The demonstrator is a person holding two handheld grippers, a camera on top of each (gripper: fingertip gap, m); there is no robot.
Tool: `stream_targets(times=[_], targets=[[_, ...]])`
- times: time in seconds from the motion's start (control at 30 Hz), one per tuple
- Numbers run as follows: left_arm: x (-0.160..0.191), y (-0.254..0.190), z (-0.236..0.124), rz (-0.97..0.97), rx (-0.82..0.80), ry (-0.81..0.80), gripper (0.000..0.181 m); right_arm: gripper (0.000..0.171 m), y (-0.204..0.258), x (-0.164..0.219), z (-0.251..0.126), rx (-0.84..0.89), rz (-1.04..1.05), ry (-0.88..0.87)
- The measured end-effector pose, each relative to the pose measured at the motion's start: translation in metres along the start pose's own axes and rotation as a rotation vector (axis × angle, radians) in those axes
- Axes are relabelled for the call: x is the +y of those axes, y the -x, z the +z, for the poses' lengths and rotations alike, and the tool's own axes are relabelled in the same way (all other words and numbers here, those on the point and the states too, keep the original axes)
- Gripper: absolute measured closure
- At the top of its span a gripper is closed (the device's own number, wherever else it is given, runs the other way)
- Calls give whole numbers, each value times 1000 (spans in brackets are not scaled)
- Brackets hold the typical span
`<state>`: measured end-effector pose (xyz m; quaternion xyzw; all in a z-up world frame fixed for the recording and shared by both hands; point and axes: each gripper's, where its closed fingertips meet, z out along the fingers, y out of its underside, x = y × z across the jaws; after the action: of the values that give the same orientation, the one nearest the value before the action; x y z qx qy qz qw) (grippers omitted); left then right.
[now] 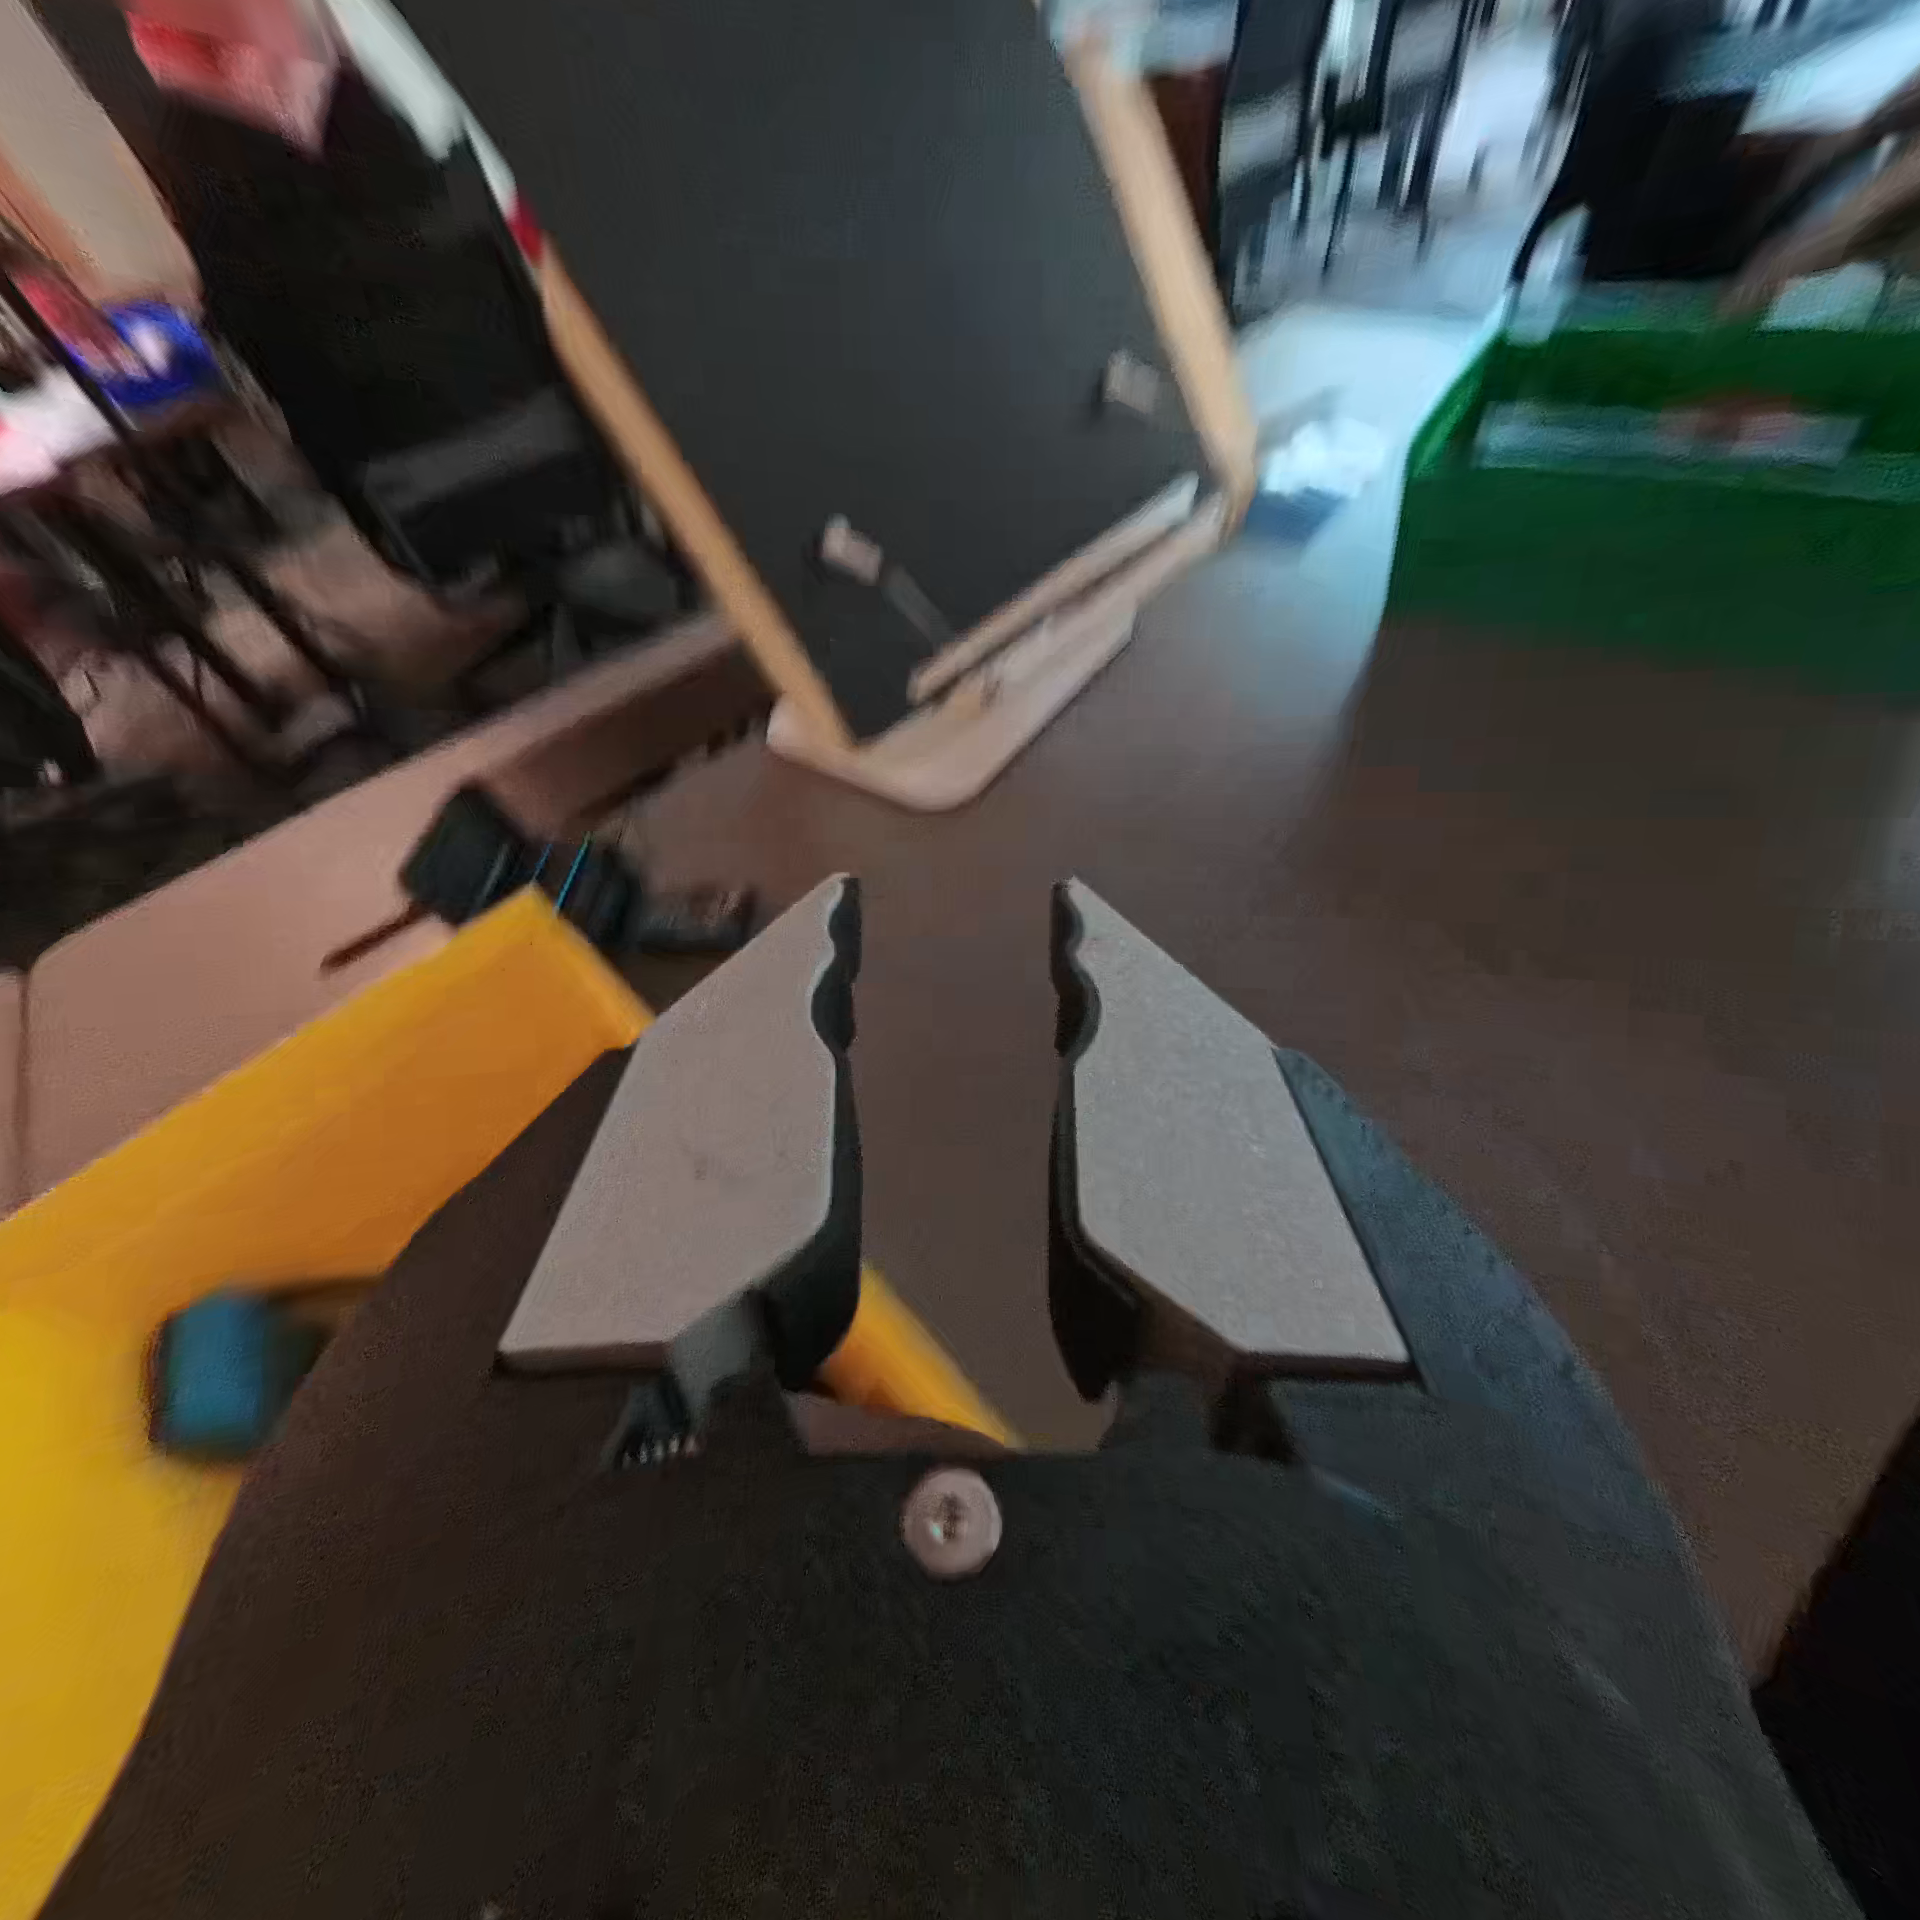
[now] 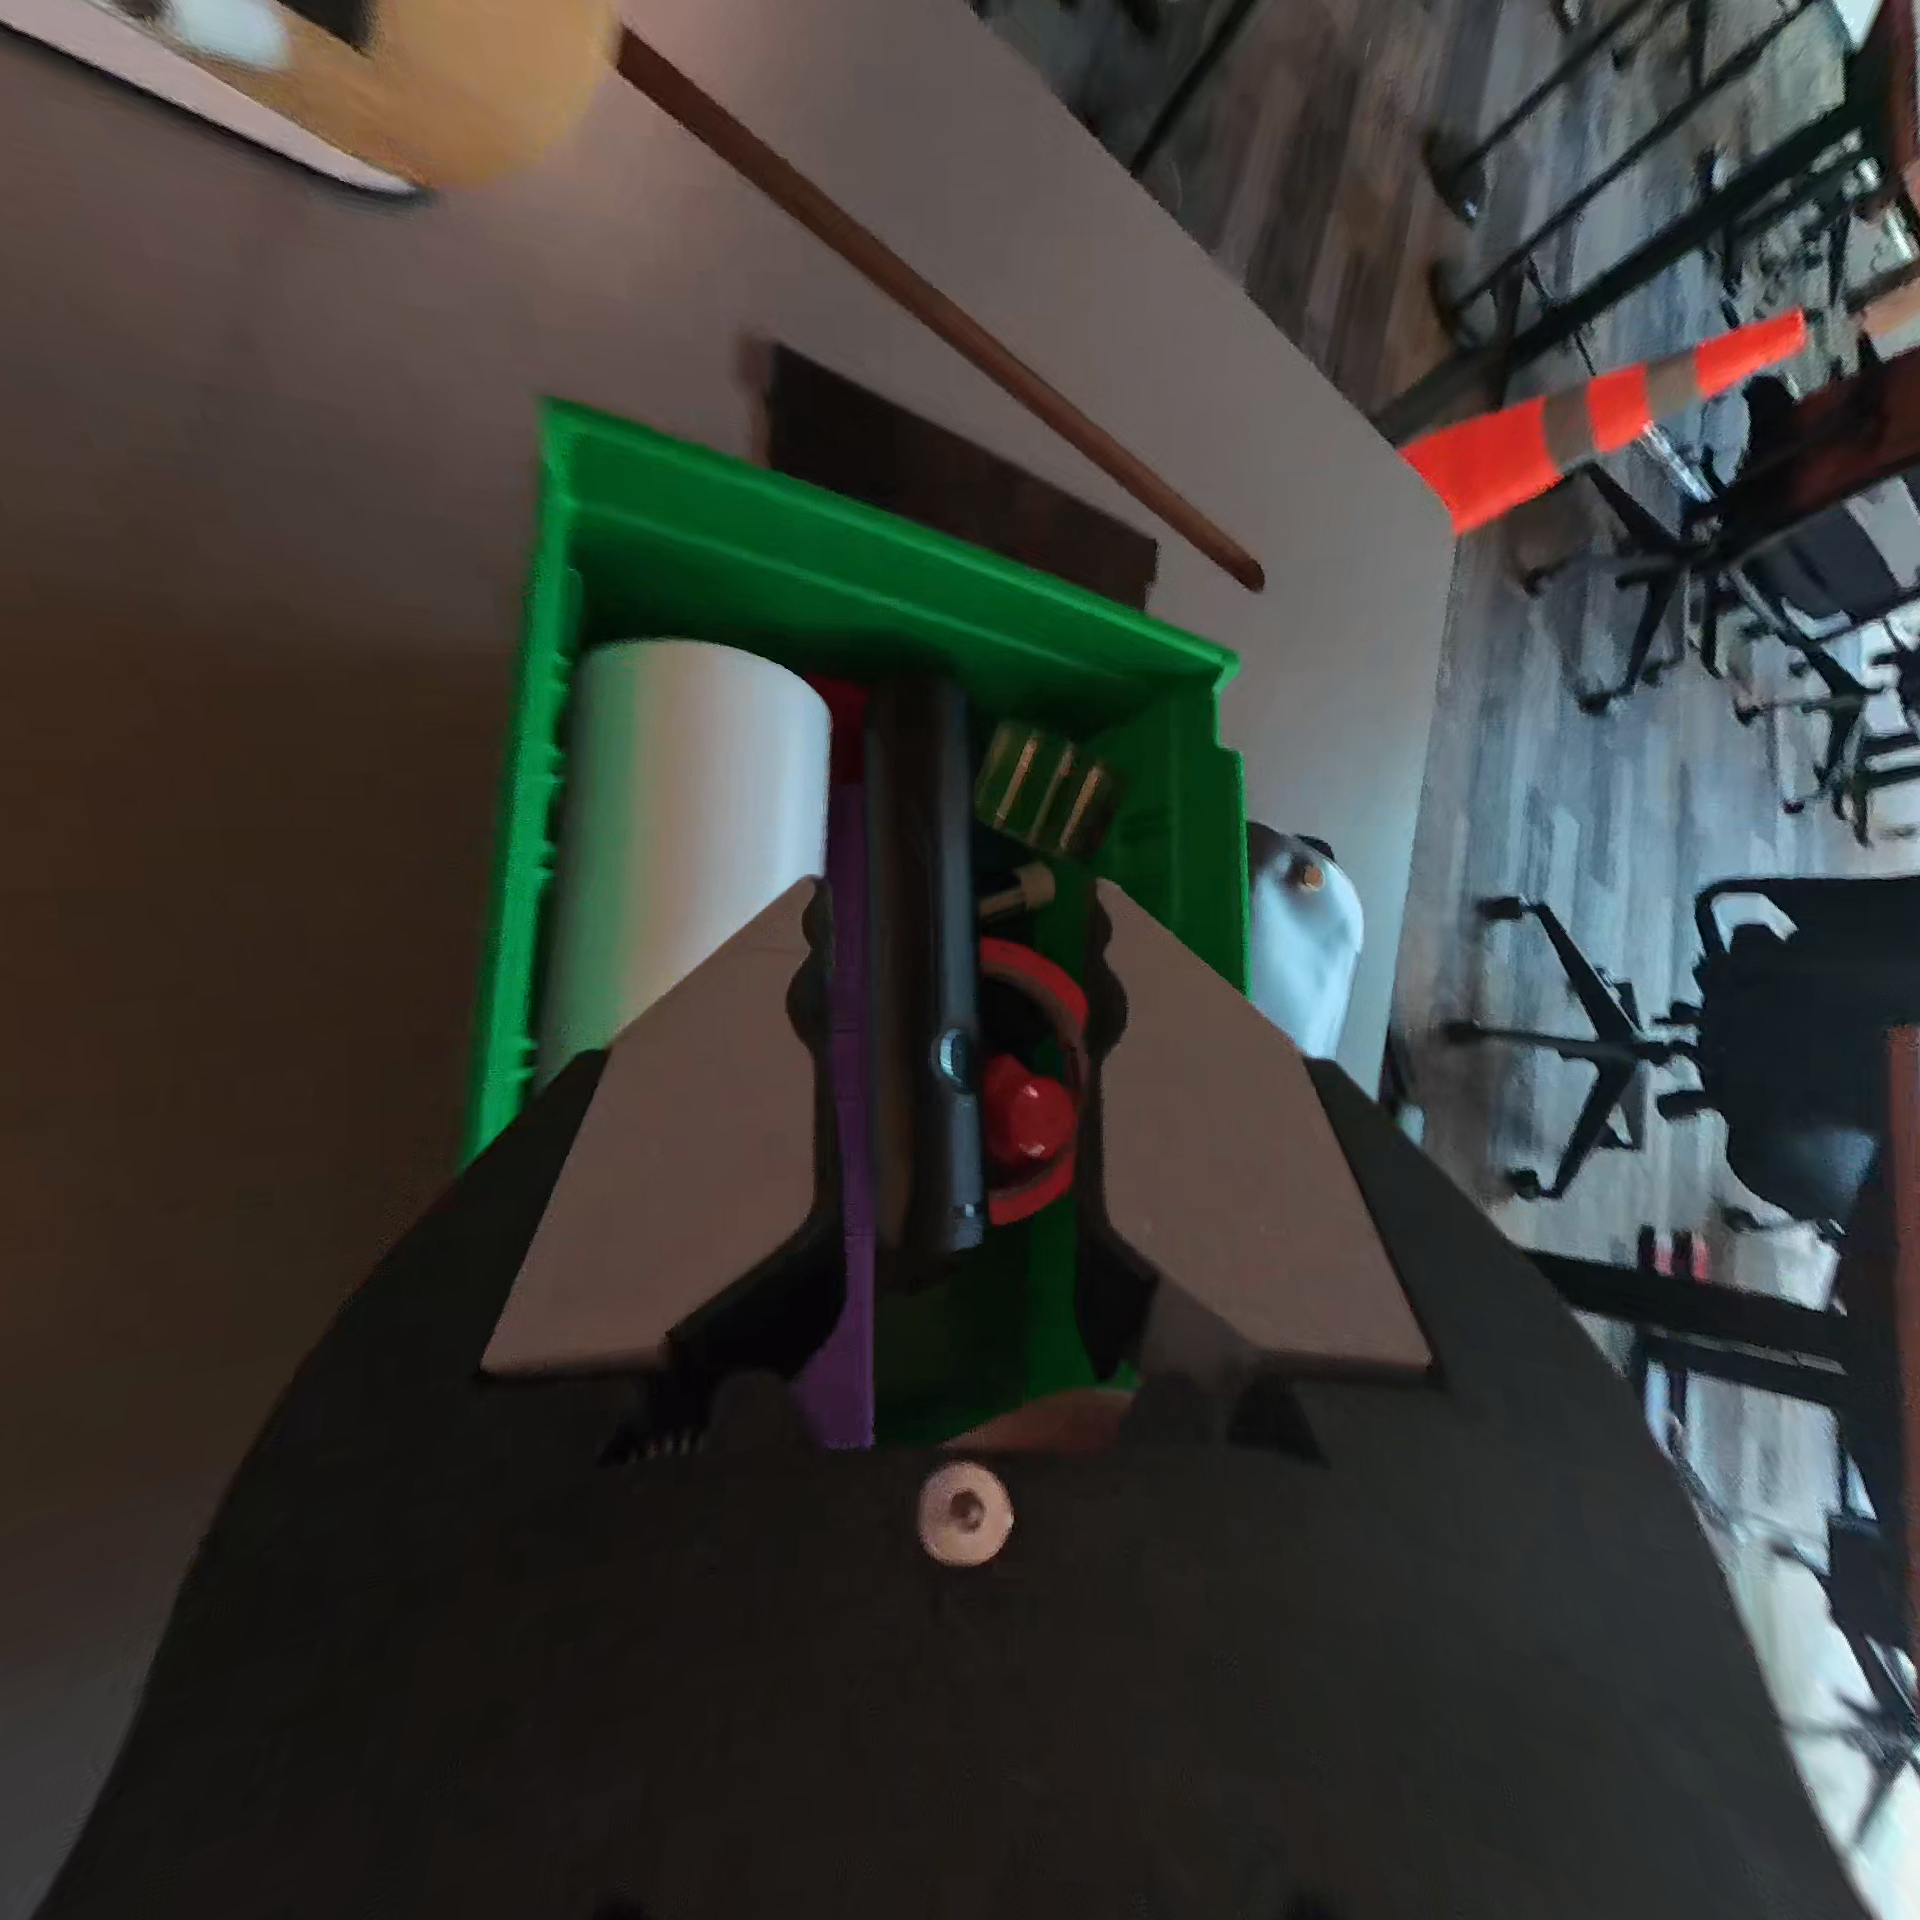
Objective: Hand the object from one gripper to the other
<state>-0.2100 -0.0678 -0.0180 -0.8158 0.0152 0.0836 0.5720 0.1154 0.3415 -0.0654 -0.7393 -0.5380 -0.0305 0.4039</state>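
Observation:
My right gripper is open and empty, hovering over a green bin. Between its fingers I see a long black tool, a purple strip and a red knob with a red ring. A white cylinder lies in the bin's left side and a brass gear at its far right. My left gripper is open and empty above the brown table, next to a yellow bin that holds a blue block. The green bin shows far right there.
A black board in a wooden frame stands at the table's back. Small black devices lie behind the yellow bin. A thin brown stick and a dark mat lie beyond the green bin. A white object sits at its right. Chairs and an orange cone are off the table. There is about 50 cm between the tips of the two grippers. My left tips are about 50 cm from the white cylinder, my right tips only 7 cm.

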Motion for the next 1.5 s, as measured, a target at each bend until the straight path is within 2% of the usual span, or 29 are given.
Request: stream_targets(times=[0.03,0.1,0.17,0.2,0.27,0.37,0.4,0.43,0.5,0.63,0.73,0.8,0.87,1.0,1.07,1.13,1.27,1.3,1.37,1.4,1.43,1.47,1.5], targets=[[24,12,-8,19,39,110,142,129,7,-5,-5,-26,-2,-29],[76,25,-18,44,140,322,120,127,23,-14,-12,-83,-9,-77],[113,67,-15,59,6,446,122,125,36,-16,-13,-124,-24,-89],[128,75,-12,5,-2,488,124,125,40,-15,-11,-128,-26,-85],[153,62,-4,-141,120,566,125,124,46,-12,-8,-136,-24,-67],[190,79,3,-97,30,705,114,124,58,-11,-7,-155,-27,-58],[194,77,7,-97,44,708,132,125,62,-11,-8,-161,-32,-61],[193,76,10,-104,63,693,166,125,65,-12,-10,-165,-34,-68],[184,82,10,-73,51,662,178,125,73,-15,-13,-184,-39,-85],[138,114,-4,-7,-91,544,179,126,101,-22,-21,-281,-49,-131],[68,121,-11,-29,-158,284,180,126,145,-38,-35,-447,-45,-229],[10,99,-12,-4,-133,44,181,119,188,-56,-53,-623,-48,-329],[-36,53,-9,-12,-20,-151,180,116,231,-78,-78,-819,-40,-449],[-80,-52,10,-79,245,-378,180,99,283,-127,-142,-1241,88,-680],[-83,-100,23,-74,358,-442,180,95,286,-147,-163,-1373,150,-770],[-72,-140,44,-85,443,-440,180,96,281,-158,-169,-1467,216,-804],[-34,-181,96,-140,524,-328,179,143,269,-152,-169,-1702,308,-809],[-28,-185,106,-154,534,-303,179,171,268,-145,-165,-1720,297,-805],[-16,-184,124,-188,516,-260,173,171,269,-134,-150,-1624,241,-811],[-10,-180,132,-215,499,-226,154,171,268,-131,-141,-1512,194,-839],[-3,-176,139,-249,493,-190,127,171,266,-129,-135,-1386,121,-887],[4,-173,144,-282,498,-154,115,171,262,-127,-131,-1240,31,-942],[11,-172,146,-312,520,-123,119,171,259,-125,-126,-1073,-70,-985]])
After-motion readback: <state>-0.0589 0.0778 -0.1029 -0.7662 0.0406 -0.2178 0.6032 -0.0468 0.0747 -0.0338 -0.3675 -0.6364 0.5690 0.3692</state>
